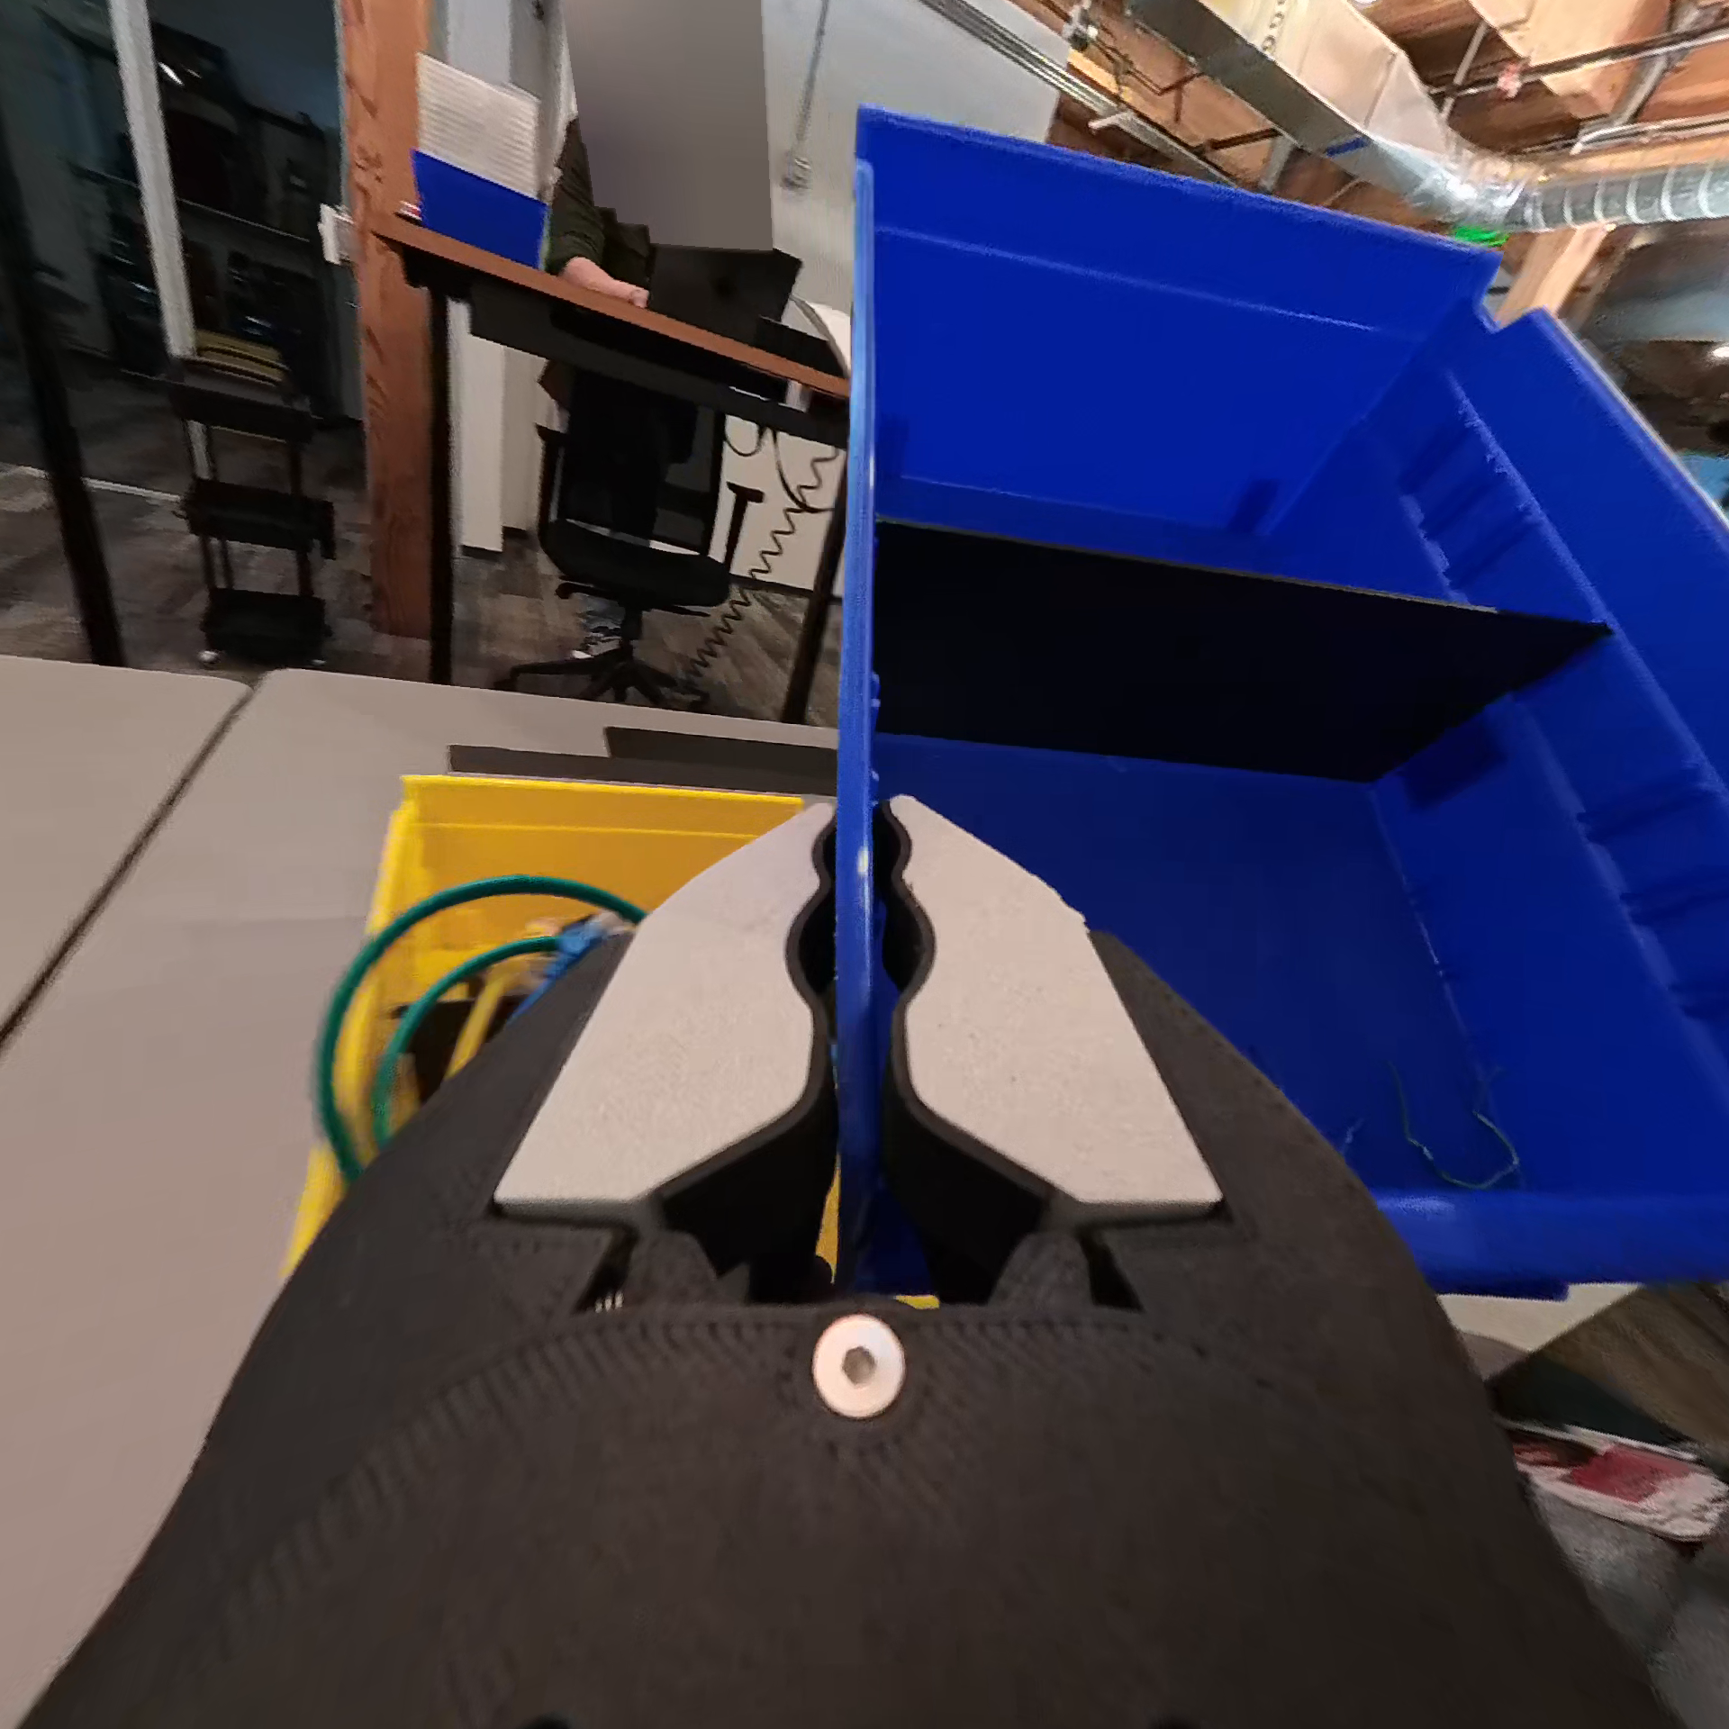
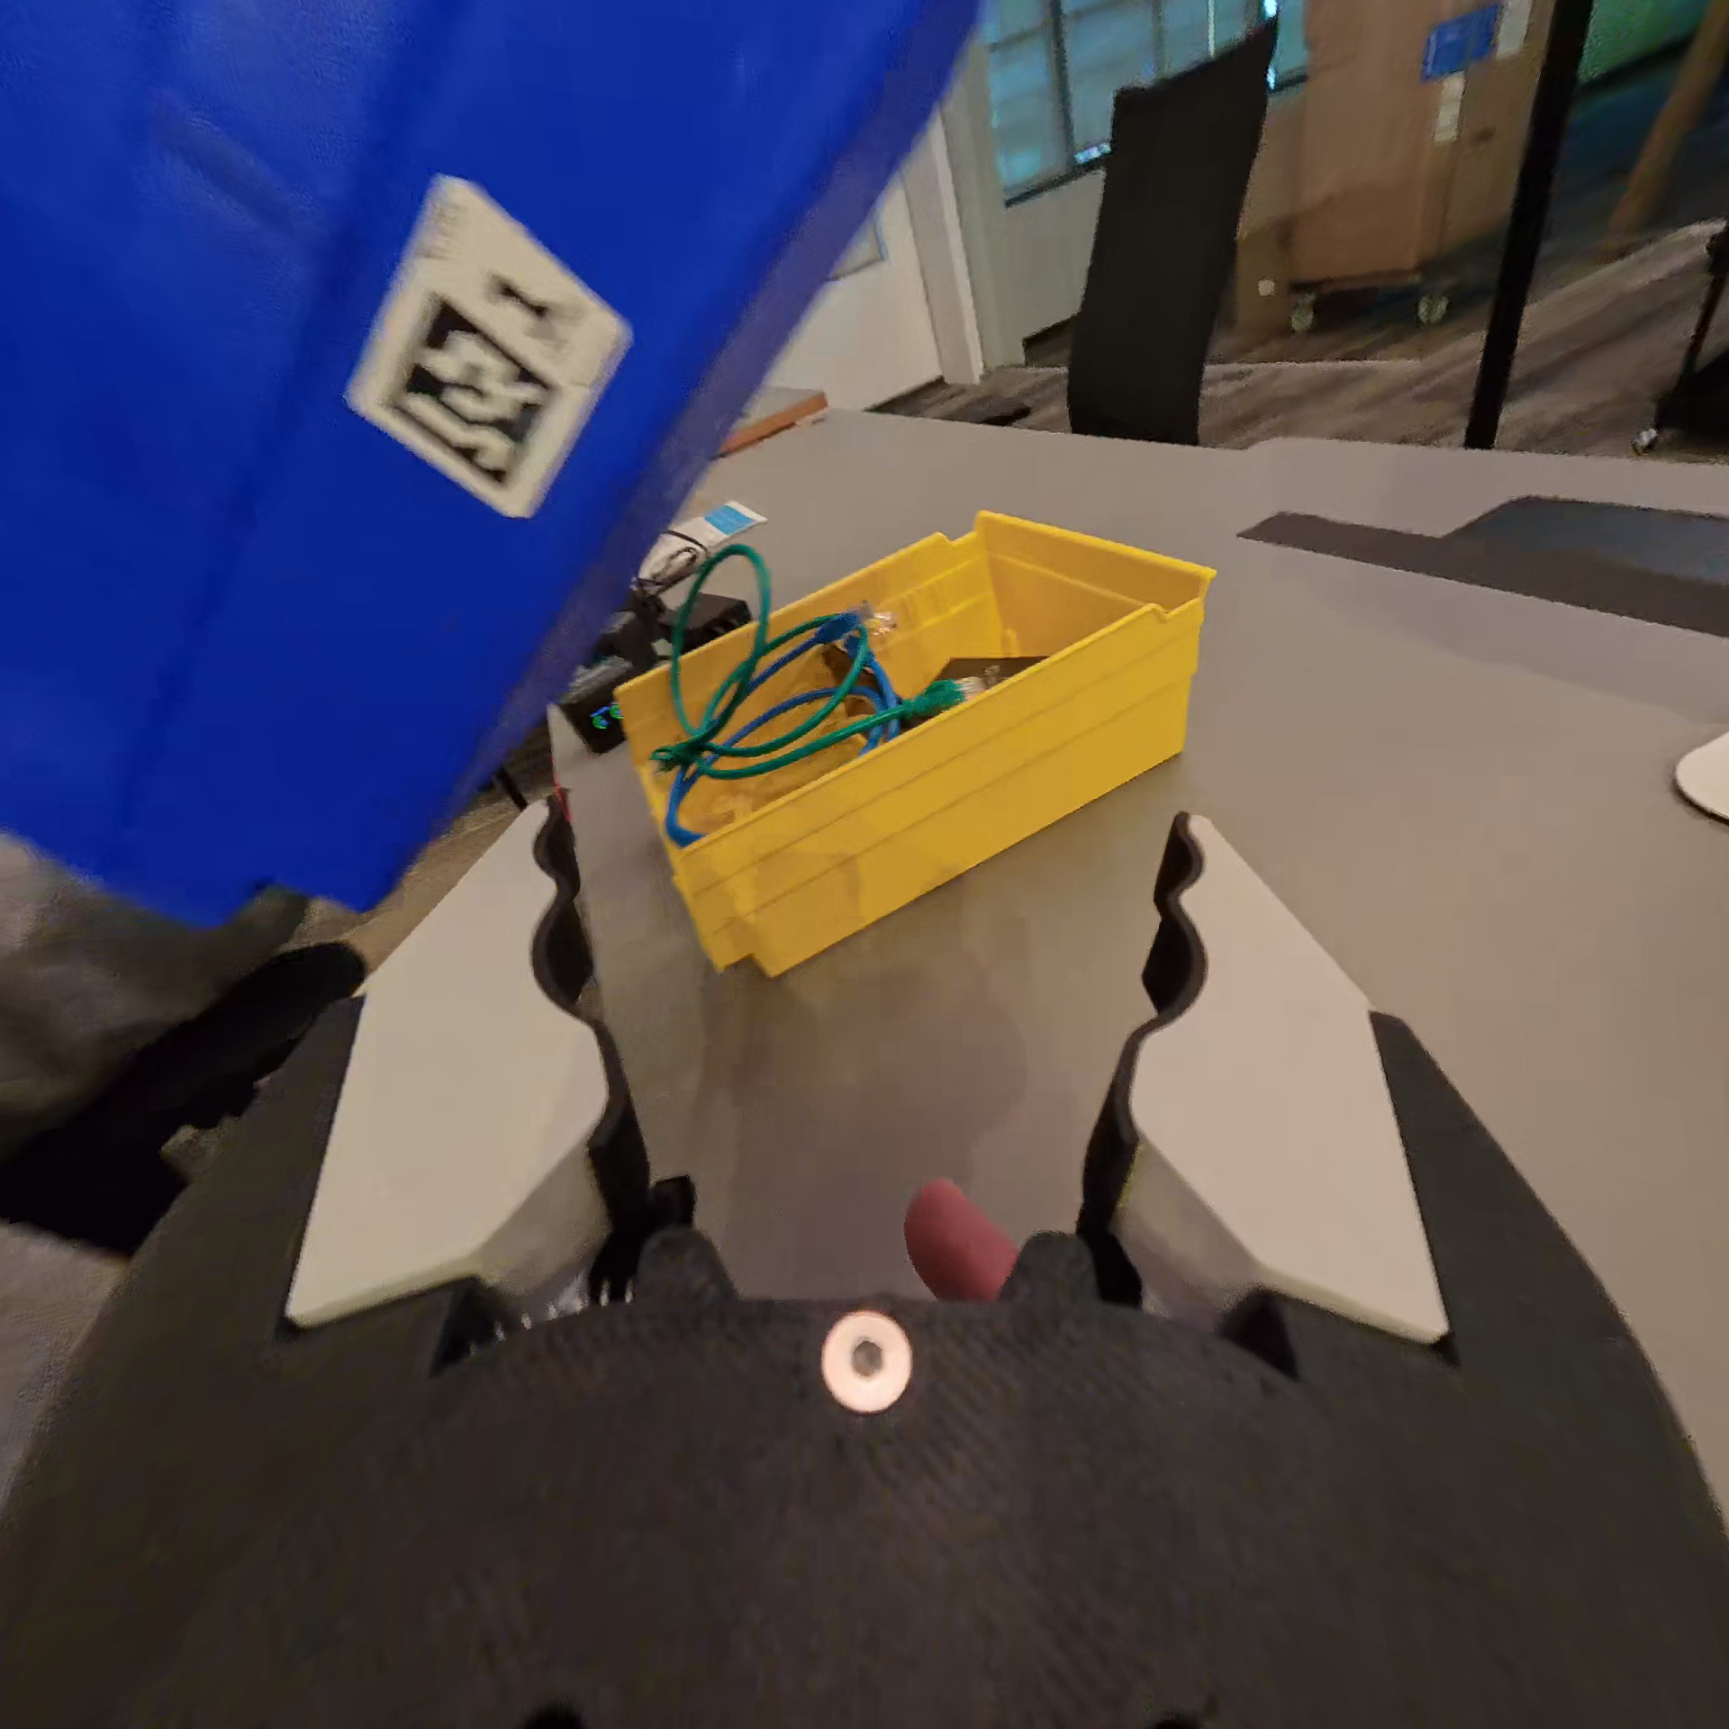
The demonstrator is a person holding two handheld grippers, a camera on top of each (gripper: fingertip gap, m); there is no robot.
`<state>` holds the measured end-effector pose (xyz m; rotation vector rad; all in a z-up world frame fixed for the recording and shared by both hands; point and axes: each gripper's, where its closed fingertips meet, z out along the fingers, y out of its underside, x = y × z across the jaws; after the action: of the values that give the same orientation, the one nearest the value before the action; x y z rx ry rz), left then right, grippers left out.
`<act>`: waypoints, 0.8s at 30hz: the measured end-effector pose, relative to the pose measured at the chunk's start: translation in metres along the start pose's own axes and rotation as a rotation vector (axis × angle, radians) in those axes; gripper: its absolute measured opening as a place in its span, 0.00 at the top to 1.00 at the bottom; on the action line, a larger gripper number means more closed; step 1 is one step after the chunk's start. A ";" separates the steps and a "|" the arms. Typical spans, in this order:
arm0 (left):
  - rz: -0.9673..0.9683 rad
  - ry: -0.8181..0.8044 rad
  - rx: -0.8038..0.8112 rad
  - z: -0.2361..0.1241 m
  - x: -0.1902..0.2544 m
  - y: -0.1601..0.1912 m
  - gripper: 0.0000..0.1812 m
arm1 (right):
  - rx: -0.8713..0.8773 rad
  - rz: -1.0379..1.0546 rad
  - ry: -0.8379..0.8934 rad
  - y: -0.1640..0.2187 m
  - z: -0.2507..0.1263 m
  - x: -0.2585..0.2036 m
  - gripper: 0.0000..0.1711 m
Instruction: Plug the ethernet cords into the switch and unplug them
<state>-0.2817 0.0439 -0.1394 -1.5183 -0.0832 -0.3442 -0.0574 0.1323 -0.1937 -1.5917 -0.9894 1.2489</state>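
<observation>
My left gripper (image 1: 859, 842) is shut on the side wall of a large blue bin (image 1: 1169, 936) and holds it tilted in the air; the bin has a black divider (image 1: 1169, 646) and looks empty. The same blue bin (image 2: 281, 374), with a black-and-white marker tag (image 2: 486, 346), fills the upper left of the right wrist view. A yellow bin (image 2: 936, 814) on the grey table (image 2: 1357, 842) holds green (image 2: 720, 636) and blue ethernet cords (image 2: 842, 702) and a black box, perhaps the switch (image 2: 992, 669). It also shows in the left wrist view (image 1: 599, 823). My right gripper (image 2: 865, 842) is open and empty, near the yellow bin.
Black devices and cables (image 2: 655, 636) lie behind the yellow bin at the table's far left edge. Dark flat strips (image 2: 1497, 561) lie at the table's back right. A white object (image 2: 1703, 777) sits at the right edge. A desk with a seated person (image 1: 608, 271) and chairs stand beyond. The gap from one gripper's tips to the other's is roughly 25 centimetres.
</observation>
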 end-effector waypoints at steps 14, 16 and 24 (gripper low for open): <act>-0.010 0.315 -0.220 0.136 0.177 0.099 0.98 | 0.198 0.004 0.155 -0.004 -0.175 -0.024 0.30; -0.025 0.362 -0.256 0.153 0.200 0.121 0.98 | 0.202 0.003 0.224 0.003 -0.190 -0.016 0.27; -0.144 0.445 -0.394 0.215 0.262 0.196 0.98 | 0.245 0.073 0.384 0.017 -0.253 0.042 0.26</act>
<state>0.0546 0.2144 -0.2451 -1.7906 0.2405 -0.8444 0.1992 0.1274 -0.1897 -1.6036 -0.5206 1.0153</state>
